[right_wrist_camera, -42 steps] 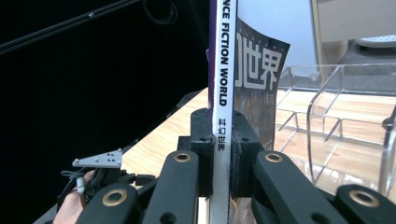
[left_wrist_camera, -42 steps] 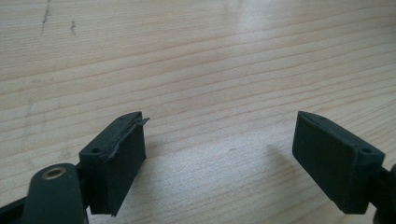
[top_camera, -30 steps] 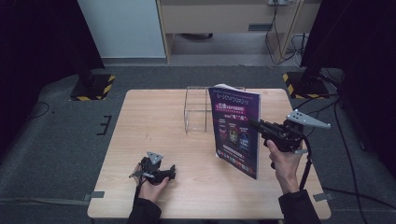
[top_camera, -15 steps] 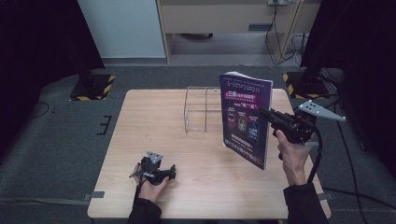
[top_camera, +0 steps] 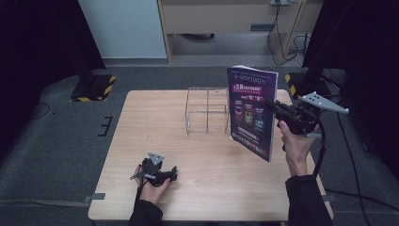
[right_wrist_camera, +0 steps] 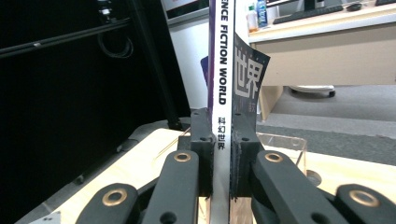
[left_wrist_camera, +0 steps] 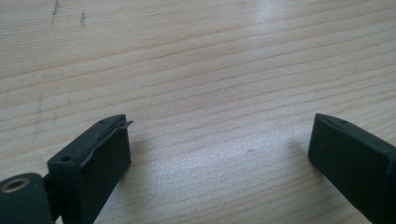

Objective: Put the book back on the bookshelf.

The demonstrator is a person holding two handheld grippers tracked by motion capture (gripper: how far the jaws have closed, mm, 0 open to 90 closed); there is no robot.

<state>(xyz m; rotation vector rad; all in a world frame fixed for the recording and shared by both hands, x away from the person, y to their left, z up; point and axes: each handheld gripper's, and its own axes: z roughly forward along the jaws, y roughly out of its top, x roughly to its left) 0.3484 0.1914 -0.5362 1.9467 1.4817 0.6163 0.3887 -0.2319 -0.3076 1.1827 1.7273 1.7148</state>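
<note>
The magazine (top_camera: 251, 112), pinched at its spine by the right gripper (top_camera: 274, 107), should be kept upright and lowered into the wire rack (top_camera: 207, 111), while the left gripper (top_camera: 157, 170) rests spread on the table (top_camera: 141, 122).

Both forearms wear dark sleeves that end at the wrist. The left claw (top_camera: 157, 172) is black, compact, and topped by a small grey three-cornered plate. In the left gripper view its two jaws are thick, matt black blocks with squared ends; the nearer one has a small round hole in its top face and a brass-coloured rivet at the linkage below it. The right claw (top_camera: 273, 104) is black too, with a larger grey three-cornered plate dotted with small holes, and a black cable trailing from it. In the right gripper view its jaws are narrow black slabs on black link arms with brass-ringed pivots and small screw holes.
</note>
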